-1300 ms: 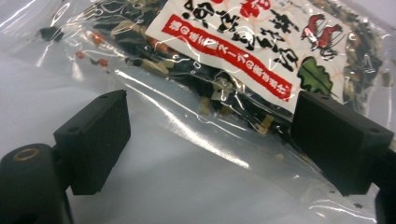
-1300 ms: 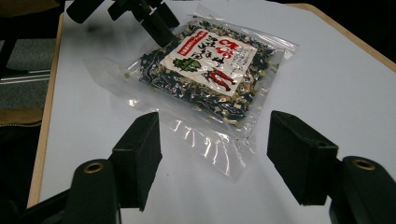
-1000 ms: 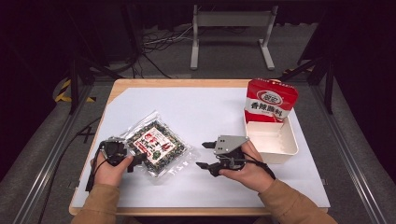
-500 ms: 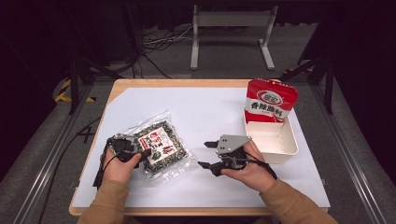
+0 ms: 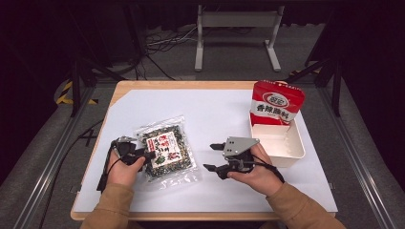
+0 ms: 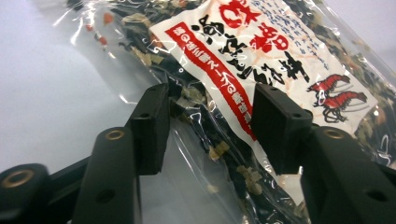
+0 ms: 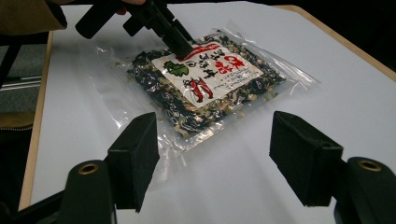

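Your clear bag of dried bits (image 5: 165, 151) lies flat on the white table (image 5: 210, 114), well apart from the white tray (image 5: 279, 145) and the red packet (image 5: 277, 103), so you have hardly started. Your left gripper (image 5: 149, 154) rests spread over the bag's edge, not pinching yet, and your right gripper (image 5: 213, 156) waits spread nearby. The bag's label (image 6: 261, 56) has red and black writing and two red shrimps.

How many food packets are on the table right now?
2. A clear seaweed packet lies flat front-left, at the open left gripper. A red packet stands upright at the far end of the white tray on the right. The tray's floor is partly hidden.
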Demonstrator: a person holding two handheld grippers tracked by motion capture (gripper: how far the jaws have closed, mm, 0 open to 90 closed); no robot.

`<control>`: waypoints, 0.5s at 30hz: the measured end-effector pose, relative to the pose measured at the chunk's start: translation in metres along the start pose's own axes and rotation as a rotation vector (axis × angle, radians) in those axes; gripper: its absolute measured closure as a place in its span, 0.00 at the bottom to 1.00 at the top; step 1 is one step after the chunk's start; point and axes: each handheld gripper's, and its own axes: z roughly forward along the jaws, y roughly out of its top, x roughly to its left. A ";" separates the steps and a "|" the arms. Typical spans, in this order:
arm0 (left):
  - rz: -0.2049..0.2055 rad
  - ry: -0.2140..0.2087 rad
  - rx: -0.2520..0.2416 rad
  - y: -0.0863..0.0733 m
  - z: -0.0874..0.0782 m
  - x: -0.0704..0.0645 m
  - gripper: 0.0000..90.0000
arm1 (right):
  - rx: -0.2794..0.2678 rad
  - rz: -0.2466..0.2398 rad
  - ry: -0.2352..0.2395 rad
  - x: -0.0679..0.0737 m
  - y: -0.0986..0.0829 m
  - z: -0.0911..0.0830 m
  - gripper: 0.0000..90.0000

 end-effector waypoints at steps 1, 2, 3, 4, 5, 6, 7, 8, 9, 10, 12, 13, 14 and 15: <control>0.001 0.001 0.000 0.000 0.000 -0.001 0.56 | 0.000 0.001 0.000 0.000 0.000 0.000 0.37; 0.003 0.000 0.000 0.001 0.000 -0.001 0.56 | 0.000 0.002 -0.002 0.000 0.000 -0.001 0.37; 0.002 0.001 -0.003 0.001 0.000 -0.001 0.57 | -0.003 0.002 -0.003 -0.001 0.000 -0.001 0.37; 0.001 -0.005 -0.009 0.000 0.001 0.000 0.58 | -0.005 0.002 -0.003 -0.001 0.000 -0.001 0.37; 0.000 -0.010 -0.009 0.001 0.001 0.000 0.59 | -0.005 0.001 -0.002 -0.001 0.000 -0.002 0.37; 0.002 -0.014 -0.007 0.001 0.000 0.001 0.61 | -0.006 0.002 -0.003 -0.001 0.000 -0.002 0.37; 0.002 -0.012 -0.025 0.002 -0.001 0.001 0.67 | -0.007 0.002 -0.004 -0.001 0.000 -0.002 0.37; 0.042 0.007 -0.046 0.002 -0.003 0.001 0.89 | -0.007 0.002 -0.005 -0.002 0.000 -0.003 0.37; 0.067 0.017 -0.050 0.002 -0.001 0.000 0.91 | -0.006 0.005 -0.007 -0.002 -0.001 -0.003 0.37; 0.081 0.026 -0.057 0.002 0.000 -0.003 0.91 | -0.006 0.006 -0.008 -0.002 -0.001 -0.003 0.37; 0.097 0.034 -0.048 0.003 0.000 -0.004 0.91 | -0.006 0.007 -0.007 -0.002 -0.001 -0.004 0.36; 0.075 0.022 -0.054 0.002 0.001 -0.003 0.91 | -0.006 0.008 -0.008 -0.003 -0.001 -0.004 0.36; 0.053 0.005 -0.059 0.002 0.001 0.000 0.90 | -0.006 0.010 -0.010 -0.003 -0.002 -0.004 0.36; 0.017 -0.014 -0.059 0.001 0.001 0.003 0.89 | -0.007 0.010 -0.010 -0.003 -0.001 -0.005 0.36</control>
